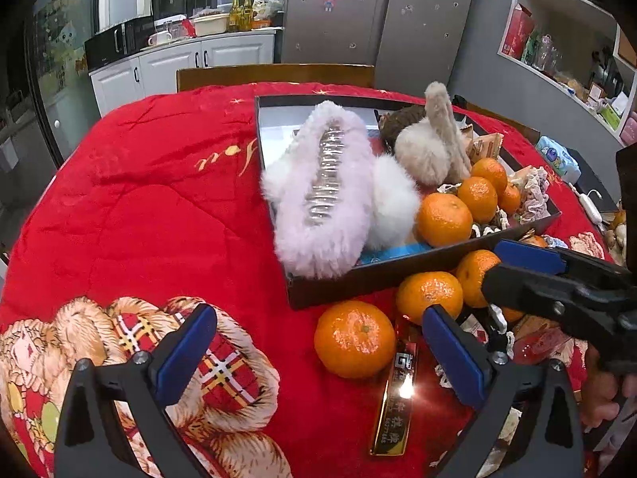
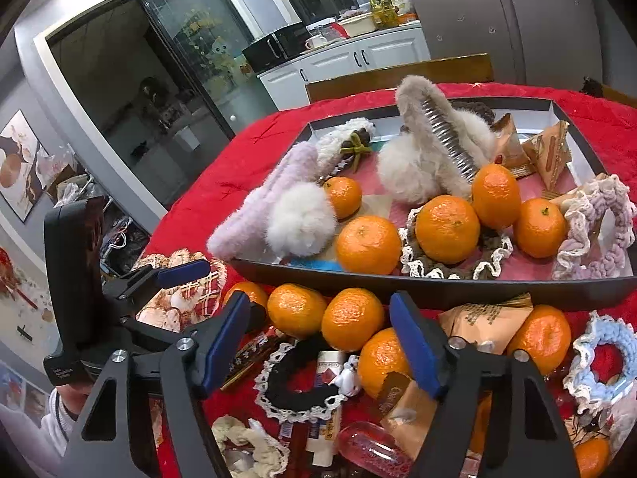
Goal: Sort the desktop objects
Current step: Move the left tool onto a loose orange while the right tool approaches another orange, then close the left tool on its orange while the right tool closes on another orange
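A dark tray (image 1: 350,283) (image 2: 438,285) on the red quilt holds fluffy hair claws (image 1: 322,187) (image 2: 430,159), tangerines (image 1: 444,219) (image 2: 448,229), scrunchies (image 2: 597,219) and snack packets (image 2: 551,155). Loose tangerines (image 1: 354,338) (image 2: 352,318) lie in front of the tray. My left gripper (image 1: 318,352) is open and empty, with a tangerine and a gold bar (image 1: 396,398) between its fingers. My right gripper (image 2: 322,342) is open and empty, above tangerines and a black lace scrunchie (image 2: 296,388). The right gripper also shows in the left wrist view (image 1: 529,263).
A blue-and-white scrunchie (image 2: 597,362), snack packets (image 2: 483,322), a pink bottle (image 2: 370,448) and small items lie by the tray's near side. A wooden chair back (image 1: 274,75) stands behind the table. A tissue pack (image 1: 557,157) sits at the right edge.
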Tool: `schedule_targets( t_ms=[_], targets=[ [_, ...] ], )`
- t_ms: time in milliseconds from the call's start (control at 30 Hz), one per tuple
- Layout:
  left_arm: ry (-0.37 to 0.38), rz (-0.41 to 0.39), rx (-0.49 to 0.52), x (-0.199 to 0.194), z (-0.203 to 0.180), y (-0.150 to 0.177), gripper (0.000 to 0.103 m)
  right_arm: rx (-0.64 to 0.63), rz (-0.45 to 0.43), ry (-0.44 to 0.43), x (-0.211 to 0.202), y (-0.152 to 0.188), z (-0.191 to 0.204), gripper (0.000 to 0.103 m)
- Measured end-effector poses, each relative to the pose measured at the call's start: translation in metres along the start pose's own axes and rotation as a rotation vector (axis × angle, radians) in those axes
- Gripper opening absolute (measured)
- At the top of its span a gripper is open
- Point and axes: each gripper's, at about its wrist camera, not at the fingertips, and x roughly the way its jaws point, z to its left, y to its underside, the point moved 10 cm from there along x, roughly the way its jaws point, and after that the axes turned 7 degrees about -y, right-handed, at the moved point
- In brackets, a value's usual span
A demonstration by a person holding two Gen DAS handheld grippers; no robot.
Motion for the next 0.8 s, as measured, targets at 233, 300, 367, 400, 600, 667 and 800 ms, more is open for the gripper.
schedule_targets(
  t_ms=[233,300,367,400,600,667,800],
  targets=[
    [-0.011,0.011,-0.012,0.002,-0.003,-0.002,0.102,-0.016,0.001,0.028,0.000,-0.001,-0.005,0.056],
    [0.002,0.018,-0.022,0.003,-0.004,-0.001,0.100,-0.034,0.005,0.061,0.001,0.000,-0.005,0.051],
    [0.021,0.034,-0.043,0.004,-0.005,-0.001,0.097,-0.047,0.007,0.088,0.002,0.003,-0.006,0.046],
    [0.033,0.038,-0.050,0.004,-0.006,-0.001,0.095,-0.053,0.008,0.102,0.002,0.004,-0.007,0.042],
    [0.096,0.035,-0.029,-0.003,-0.018,0.001,0.066,-0.068,0.025,0.150,0.003,0.004,-0.012,0.035],
    [0.119,0.029,-0.019,-0.006,-0.024,0.001,0.049,-0.074,0.026,0.163,0.004,0.004,-0.011,0.035],
    [0.080,0.002,0.023,-0.007,-0.034,0.002,0.039,-0.083,0.026,0.187,0.004,0.005,-0.011,0.035]
  ],
)
